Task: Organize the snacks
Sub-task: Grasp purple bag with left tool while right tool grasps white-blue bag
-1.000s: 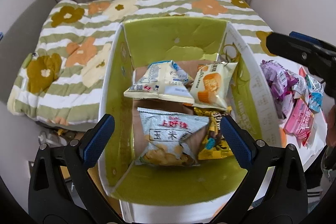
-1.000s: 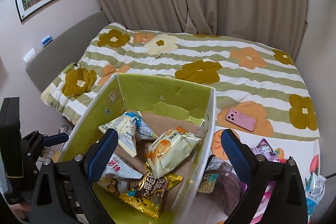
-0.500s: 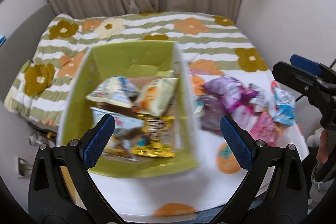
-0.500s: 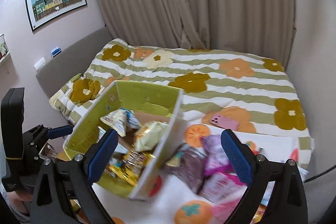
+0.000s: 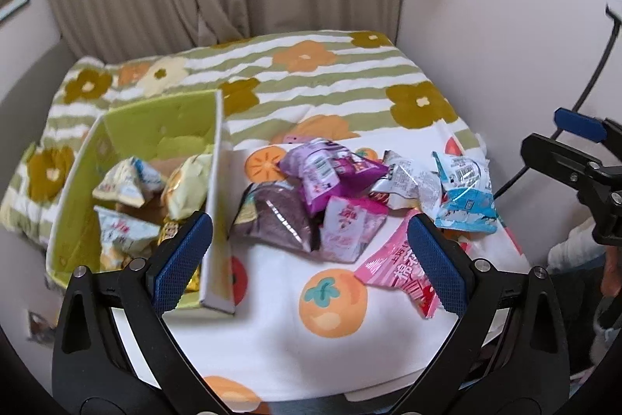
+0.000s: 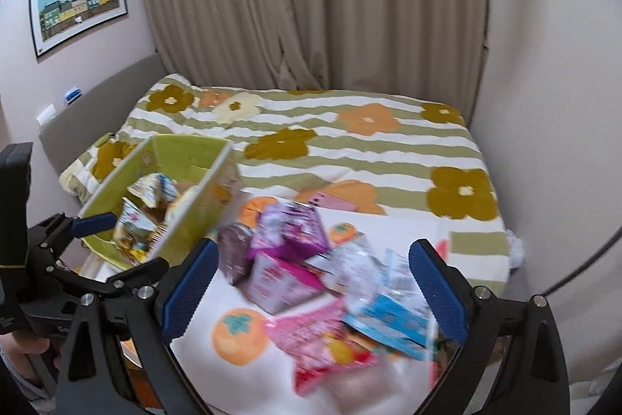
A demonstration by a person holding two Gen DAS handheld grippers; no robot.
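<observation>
A green-lined box [image 5: 163, 119] [image 6: 190, 150] holding several snack packets stands on the left of a white cloth with orange fruit prints. A heap of loose packets lies to its right: purple [image 5: 322, 170], dark brown [image 5: 280, 216], pink [image 5: 400, 271], silver [image 5: 408, 185] and blue-white [image 5: 462, 197]. My left gripper [image 5: 309, 259] is open and empty above the cloth just in front of the heap. My right gripper [image 6: 309, 292] is open and empty over the heap [image 6: 287, 236], which looks blurred there.
The cloth [image 5: 334, 337] lies on a bed with a green-striped flower quilt [image 6: 369, 142]. A pink phone [image 6: 330, 201] lies behind the heap. Curtains and walls close the far side and the right. The right gripper shows at the right edge of the left wrist view [image 5: 575, 158].
Both grippers have swung from over the box to the right and pulled back. The box now sits at the left and the loose heap lies in front of both. Both stay open.
</observation>
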